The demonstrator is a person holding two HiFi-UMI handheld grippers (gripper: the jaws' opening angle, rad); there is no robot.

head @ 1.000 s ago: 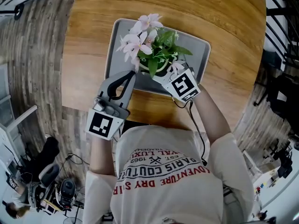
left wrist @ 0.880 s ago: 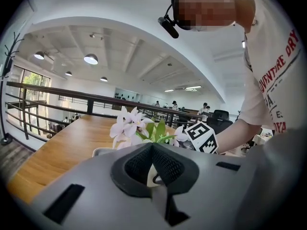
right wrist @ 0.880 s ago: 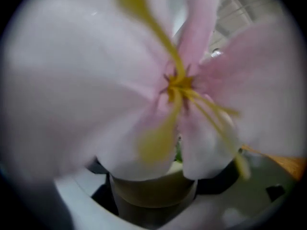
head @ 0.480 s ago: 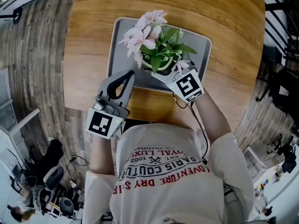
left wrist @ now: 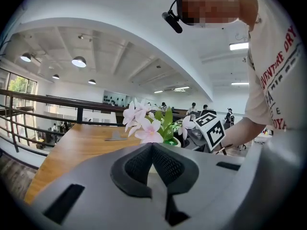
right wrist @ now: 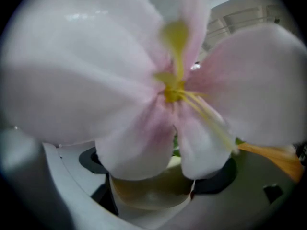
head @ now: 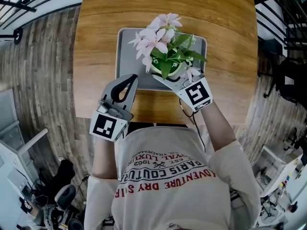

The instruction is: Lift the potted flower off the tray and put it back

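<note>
Right tongs (head: 169, 76) are clamping the cream pot (right wrist: 146, 188) of the potted flower (head: 165, 49). In the right gripper view the jaws are pressing on both sides of the pot, and a big pink bloom (right wrist: 158, 80) is filling most of the lens. The potted flower is sitting over the near part of the grey tray (head: 128, 56), toward its right side. Cannot tell whether the pot's base is touching the tray or hanging just above it. Pink flowers are leaning left and green leaves are spreading right.

The tray is lying on the round wooden bench (head: 96, 28), near the person's side of it. Left tongs (head: 130, 78) are sitting at the tray's near-left edge, just left of the pot and apart from it — jaws are staying together with nothing between them, as the left gripper view is showing. That view is also catching the plant beyond the tips, with the right tongs' marker cube (left wrist: 211, 130) beside it.
</note>
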